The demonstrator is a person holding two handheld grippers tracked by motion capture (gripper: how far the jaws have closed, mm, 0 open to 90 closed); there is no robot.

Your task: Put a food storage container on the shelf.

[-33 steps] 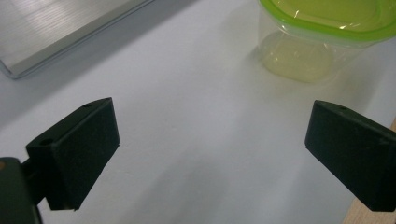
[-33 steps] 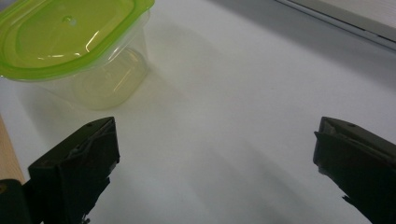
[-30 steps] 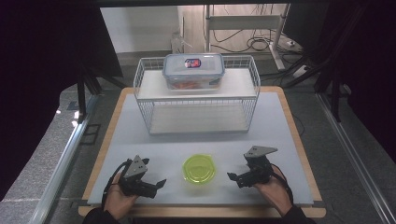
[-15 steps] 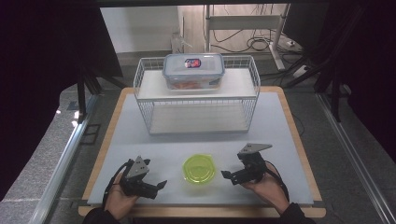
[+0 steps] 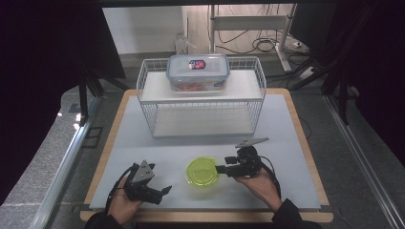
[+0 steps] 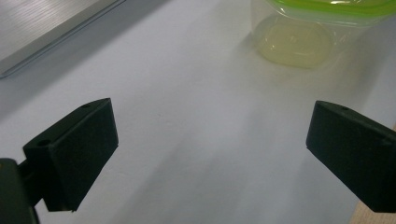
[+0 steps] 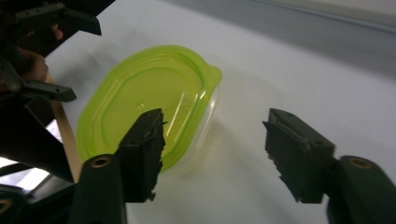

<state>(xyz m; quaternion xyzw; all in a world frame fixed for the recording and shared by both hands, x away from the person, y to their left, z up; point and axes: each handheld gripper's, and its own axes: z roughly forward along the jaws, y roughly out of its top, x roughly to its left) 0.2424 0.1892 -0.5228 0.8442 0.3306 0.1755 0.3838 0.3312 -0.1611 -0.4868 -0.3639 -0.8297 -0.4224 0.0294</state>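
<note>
Two grippers beside green-lidded tub, right gripper half-closing (nothing gripped), left gripper agape

Lidded tub between claws, box atop rack behind

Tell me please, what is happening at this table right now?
A person holds a gripper in each hand. The right gripper is at the edge of a small clear container with a green lid; its jaws have just been closing, but no pad presses on it yet. The left gripper rests open beside it. A larger lidded box sits on the wire rack.
</note>
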